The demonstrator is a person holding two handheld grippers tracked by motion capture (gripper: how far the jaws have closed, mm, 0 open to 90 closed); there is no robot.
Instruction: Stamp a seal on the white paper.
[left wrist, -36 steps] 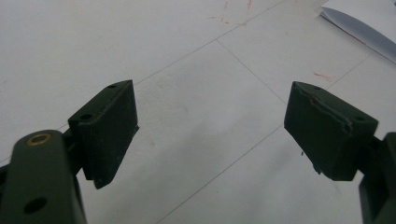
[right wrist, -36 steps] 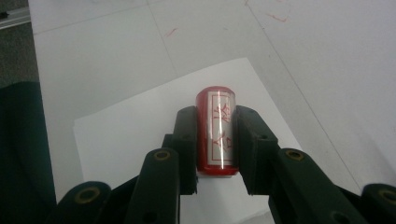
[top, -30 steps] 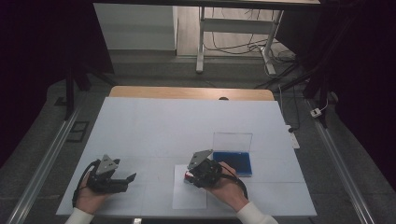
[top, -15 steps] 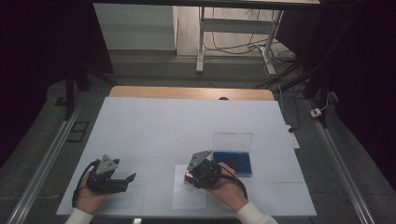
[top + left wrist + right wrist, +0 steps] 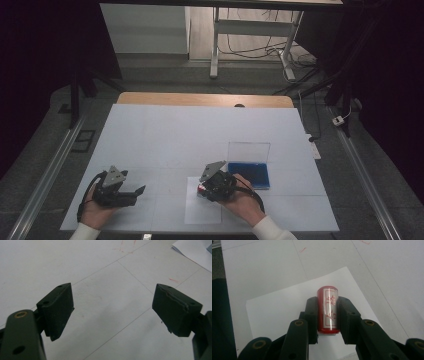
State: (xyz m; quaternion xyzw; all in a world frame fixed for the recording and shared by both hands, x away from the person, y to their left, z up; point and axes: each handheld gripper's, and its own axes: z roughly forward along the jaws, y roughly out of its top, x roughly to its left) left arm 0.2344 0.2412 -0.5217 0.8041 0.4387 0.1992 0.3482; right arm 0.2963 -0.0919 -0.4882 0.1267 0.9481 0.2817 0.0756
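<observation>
A red cylinder (image 5: 327, 308) with a pale label bearing red characters lies along my right gripper's jaws, and the right gripper (image 5: 327, 315) is shut on it from both sides. It hovers over or rests on a white sheet of paper (image 5: 279, 310). In the high view the right gripper (image 5: 202, 189) sits at the table's front middle, above the sheet (image 5: 202, 212), with the red cylinder (image 5: 200, 188) at its tip. My left gripper (image 5: 137, 192) rests at the front left, and its jaws (image 5: 112, 307) stand wide open with nothing between them.
A blue tray (image 5: 252, 174) with an upright clear lid (image 5: 248, 151) stands just right of the right hand. The white table cover (image 5: 200, 135) has faint seams and small red marks. A corner of the paper (image 5: 195, 252) appears in the left gripper view.
</observation>
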